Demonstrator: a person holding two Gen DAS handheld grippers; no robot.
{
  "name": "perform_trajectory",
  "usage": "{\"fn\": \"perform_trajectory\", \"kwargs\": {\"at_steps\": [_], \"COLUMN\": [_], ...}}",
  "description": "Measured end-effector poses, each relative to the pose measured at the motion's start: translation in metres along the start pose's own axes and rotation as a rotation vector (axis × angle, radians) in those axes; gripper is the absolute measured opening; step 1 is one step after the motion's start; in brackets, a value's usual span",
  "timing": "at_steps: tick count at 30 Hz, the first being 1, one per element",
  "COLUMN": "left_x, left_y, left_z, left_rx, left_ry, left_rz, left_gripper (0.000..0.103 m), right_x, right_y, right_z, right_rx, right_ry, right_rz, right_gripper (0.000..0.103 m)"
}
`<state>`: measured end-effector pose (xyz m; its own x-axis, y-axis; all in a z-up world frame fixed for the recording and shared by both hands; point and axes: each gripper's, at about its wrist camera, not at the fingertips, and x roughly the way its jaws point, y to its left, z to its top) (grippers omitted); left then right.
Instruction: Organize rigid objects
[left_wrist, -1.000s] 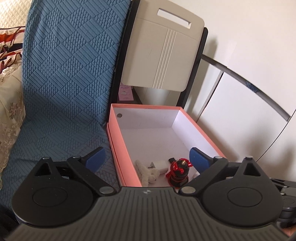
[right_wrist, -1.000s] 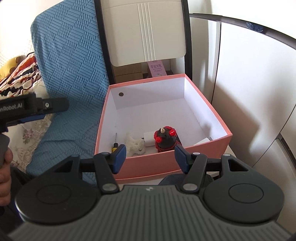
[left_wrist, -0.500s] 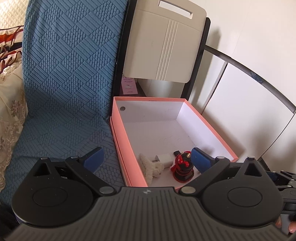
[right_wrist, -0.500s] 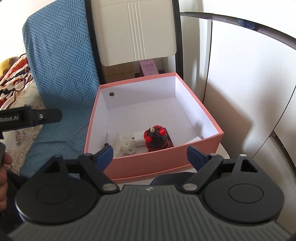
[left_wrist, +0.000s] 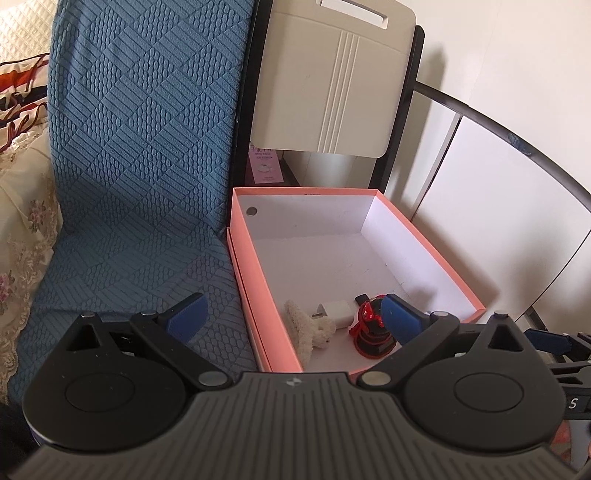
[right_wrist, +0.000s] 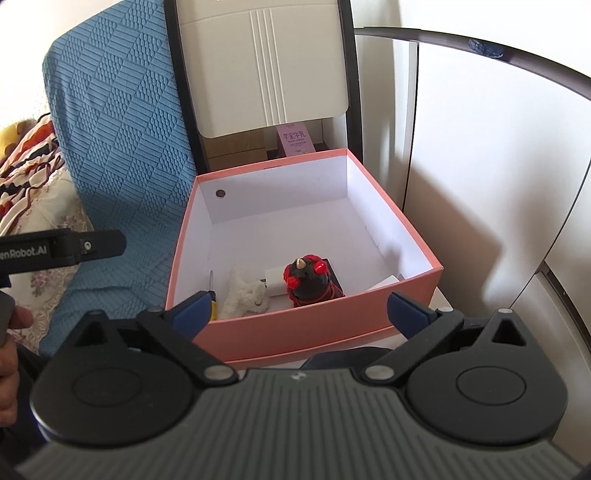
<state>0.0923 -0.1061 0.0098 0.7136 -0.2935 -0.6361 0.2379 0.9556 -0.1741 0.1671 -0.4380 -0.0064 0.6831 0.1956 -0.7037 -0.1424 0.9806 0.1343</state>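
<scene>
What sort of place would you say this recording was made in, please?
Most likely a home, perhaps a bedroom or living room: a blue quilted cover draped over furniture, floral lace-edged bedding beside it, and a cream folding chair behind the pink box.

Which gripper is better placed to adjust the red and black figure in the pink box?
Probably right: the right gripper, jaws opening and empty, faces the figure squarely; the left gripper views it off-centre.

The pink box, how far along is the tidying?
Done: the pink box holds a red-and-black figure, white charger, fluffy white toy and screwdriver. In hand: nothing; right gripper is opening, empty; left gripper open. No loose items visible outside.
</scene>
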Motion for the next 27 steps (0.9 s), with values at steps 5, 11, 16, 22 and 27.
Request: {"fn": "perform_trajectory", "kwargs": {"at_steps": [5,11,16,22,27], "left_x": [0.0022,0.0025,0.0024,0.0021,0.004], "left_y": [0.0015,0.0051,0.0081,0.0075,0.0059], "left_z": [0.0004,0.0001,0.0011,-0.0009,-0.0019], "left_rx": [-0.017,-0.034,-0.032,-0.023,-0.017], "left_ry": [0.019,0.015,0.016,0.017,0.029], "left_rz": [-0.016,-0.005,0.01,0.002,-0.005], "left_gripper": [0.102,0.102,0.102,0.102,0.102], "right_x": [0.0014,0.0014,0.0054,0.0064,0.0077], "right_y": [-0.0011,-0.0001,0.0002,0.0022,0.0018], "right_z": [0.0002,0.0,-0.0005,0.0,-0.0005], "right_rx": [0.005,0.001,-0.002,-0.009,-0.004], "right_ry": [0.007,0.009,0.019,0.017,0.022], "right_rz": [0.003,0.003,0.002,-0.002,0.001], "right_gripper": [0.103,0.103,0.103,0.103,0.103]}}
